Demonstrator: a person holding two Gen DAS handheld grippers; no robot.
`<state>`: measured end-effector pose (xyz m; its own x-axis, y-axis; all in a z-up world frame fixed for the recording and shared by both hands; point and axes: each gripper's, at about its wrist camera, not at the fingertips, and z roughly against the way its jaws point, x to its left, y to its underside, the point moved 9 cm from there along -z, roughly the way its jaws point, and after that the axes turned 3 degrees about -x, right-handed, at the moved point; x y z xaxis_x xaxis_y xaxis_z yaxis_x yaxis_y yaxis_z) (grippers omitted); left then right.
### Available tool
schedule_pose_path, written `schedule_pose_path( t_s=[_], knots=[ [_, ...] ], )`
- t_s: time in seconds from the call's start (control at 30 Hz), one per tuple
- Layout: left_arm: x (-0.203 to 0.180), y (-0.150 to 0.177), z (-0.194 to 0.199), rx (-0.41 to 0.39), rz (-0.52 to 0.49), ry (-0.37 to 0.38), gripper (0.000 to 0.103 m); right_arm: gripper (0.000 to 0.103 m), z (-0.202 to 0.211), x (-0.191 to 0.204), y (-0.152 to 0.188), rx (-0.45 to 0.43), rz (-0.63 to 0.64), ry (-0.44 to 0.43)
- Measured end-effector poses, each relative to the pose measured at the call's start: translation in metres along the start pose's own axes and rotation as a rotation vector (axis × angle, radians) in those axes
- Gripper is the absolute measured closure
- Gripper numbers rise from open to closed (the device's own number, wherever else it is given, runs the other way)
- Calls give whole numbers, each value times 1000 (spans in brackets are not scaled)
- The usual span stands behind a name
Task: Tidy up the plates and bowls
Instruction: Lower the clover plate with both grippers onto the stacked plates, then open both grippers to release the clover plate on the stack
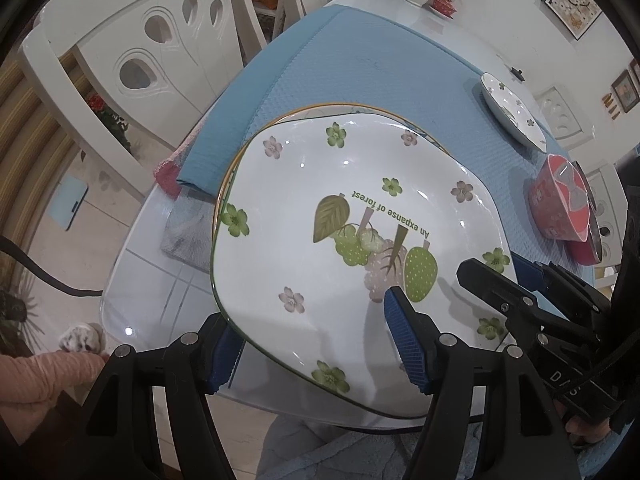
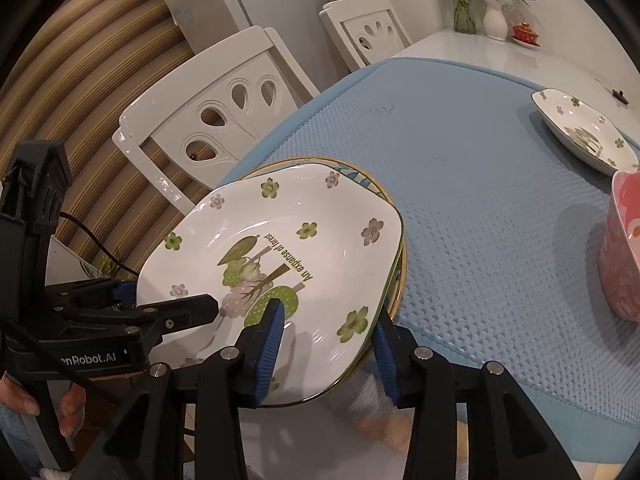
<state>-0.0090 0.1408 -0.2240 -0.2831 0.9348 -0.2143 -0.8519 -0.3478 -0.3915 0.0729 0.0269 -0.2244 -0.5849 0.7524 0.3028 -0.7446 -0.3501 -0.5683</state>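
Observation:
A white square plate with green flowers and the words "An expanse of forest" rests on a yellow-rimmed plate at the near corner of the blue mat. My left gripper is open, its jaws straddling the flowered plate's near edge. My right gripper is open too, straddling the plate's other near edge; it also shows in the left wrist view. A second flowered plate and a pink bowl sit farther right.
The blue mat covers a white glass table. White chairs stand along the far side. Vases and a small red dish stand at the table's far end.

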Motion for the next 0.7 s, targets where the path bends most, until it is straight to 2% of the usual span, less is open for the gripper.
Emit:
schedule_pose_path(
  t_s=[0.4, 0.47, 0.53, 0.6, 0.7],
  knots=[
    [2, 7, 4, -15, -4, -32, 38, 62, 1, 5, 4, -3, -6, 2],
    [4, 9, 3, -8, 0, -44, 37, 62, 1, 7, 5, -3, -7, 1],
    [8, 15, -4, 30, 23, -46, 37, 62, 1, 8, 6, -1, -6, -1],
    [7, 21, -9, 49, 40, -12, 37, 62, 1, 10, 7, -1, -5, 0],
    [1, 25, -11, 54, 10, -26, 37, 62, 0, 12, 9, 0, -3, 2]
  ],
)
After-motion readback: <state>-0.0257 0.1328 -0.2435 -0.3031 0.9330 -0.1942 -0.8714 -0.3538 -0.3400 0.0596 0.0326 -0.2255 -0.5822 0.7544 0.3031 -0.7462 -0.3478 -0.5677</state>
